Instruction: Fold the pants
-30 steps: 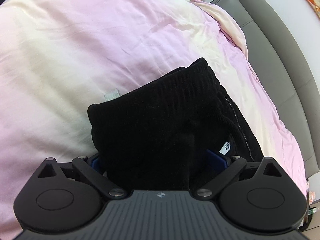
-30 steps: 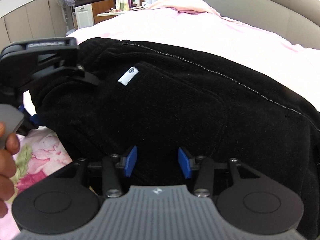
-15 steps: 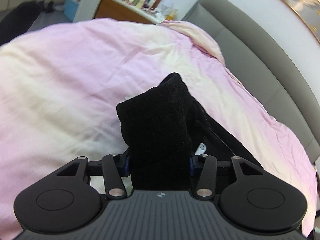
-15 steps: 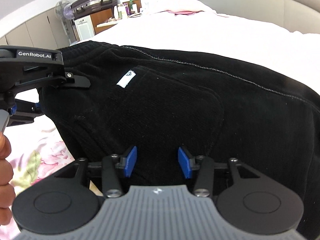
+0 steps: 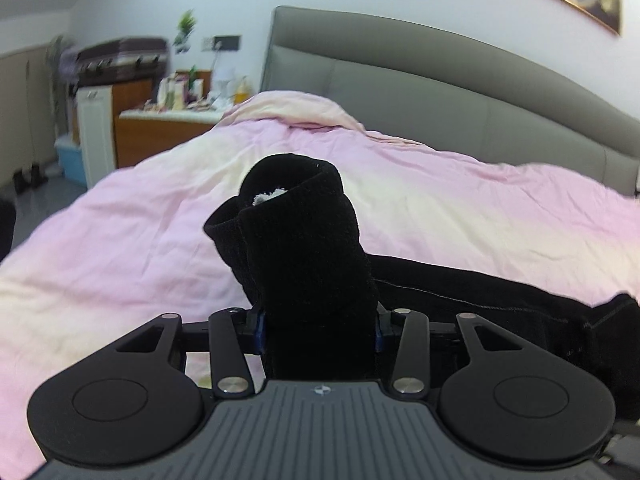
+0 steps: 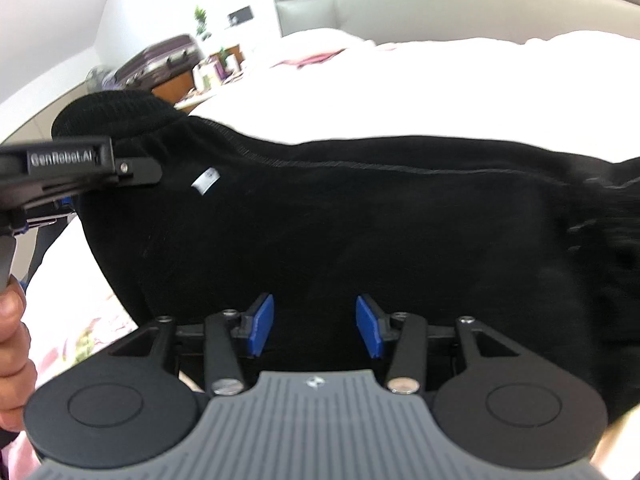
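I am pinching the ribbed waistband of the black knit pants (image 5: 308,248) in my left gripper (image 5: 318,330), raised above the pink duvet (image 5: 120,248), while my right gripper (image 6: 315,326), jaws spread, is needing a matching hold to keep edges level.

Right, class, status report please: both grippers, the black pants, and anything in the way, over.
Left gripper shut on black ribbed pants, bunched waistband end raised. Right gripper open, blue pads either side of the fabric. Pants stretched over pink duvet; nothing blocking.
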A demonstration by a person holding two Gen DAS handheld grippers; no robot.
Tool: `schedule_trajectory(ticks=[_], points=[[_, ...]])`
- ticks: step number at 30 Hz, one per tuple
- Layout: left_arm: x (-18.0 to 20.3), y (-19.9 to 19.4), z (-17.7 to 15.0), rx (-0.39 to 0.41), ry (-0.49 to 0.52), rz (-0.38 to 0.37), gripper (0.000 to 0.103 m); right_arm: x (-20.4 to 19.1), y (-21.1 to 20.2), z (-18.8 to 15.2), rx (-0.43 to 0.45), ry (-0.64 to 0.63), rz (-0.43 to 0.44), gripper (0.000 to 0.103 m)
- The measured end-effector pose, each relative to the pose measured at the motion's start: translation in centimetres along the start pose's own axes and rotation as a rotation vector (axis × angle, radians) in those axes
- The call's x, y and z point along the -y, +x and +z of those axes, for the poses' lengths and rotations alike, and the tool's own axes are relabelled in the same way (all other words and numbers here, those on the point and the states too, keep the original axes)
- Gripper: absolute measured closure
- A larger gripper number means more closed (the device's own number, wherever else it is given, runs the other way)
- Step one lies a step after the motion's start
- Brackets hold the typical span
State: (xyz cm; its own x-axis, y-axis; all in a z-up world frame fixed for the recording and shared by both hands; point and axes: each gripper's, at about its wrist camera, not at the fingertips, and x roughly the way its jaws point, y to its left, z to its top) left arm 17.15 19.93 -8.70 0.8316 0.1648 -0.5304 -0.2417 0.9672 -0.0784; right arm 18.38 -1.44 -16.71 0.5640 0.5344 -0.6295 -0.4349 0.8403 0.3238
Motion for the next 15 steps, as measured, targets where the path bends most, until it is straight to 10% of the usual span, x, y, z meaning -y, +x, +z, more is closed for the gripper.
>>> schedule_trajectory(ticks=[15], points=[[16.2,0.9,-9.2,0.074,0.935,-0.002,0.055,11.7,-7.3,-1.1,0.076,0.162,-0.099,0.06]])
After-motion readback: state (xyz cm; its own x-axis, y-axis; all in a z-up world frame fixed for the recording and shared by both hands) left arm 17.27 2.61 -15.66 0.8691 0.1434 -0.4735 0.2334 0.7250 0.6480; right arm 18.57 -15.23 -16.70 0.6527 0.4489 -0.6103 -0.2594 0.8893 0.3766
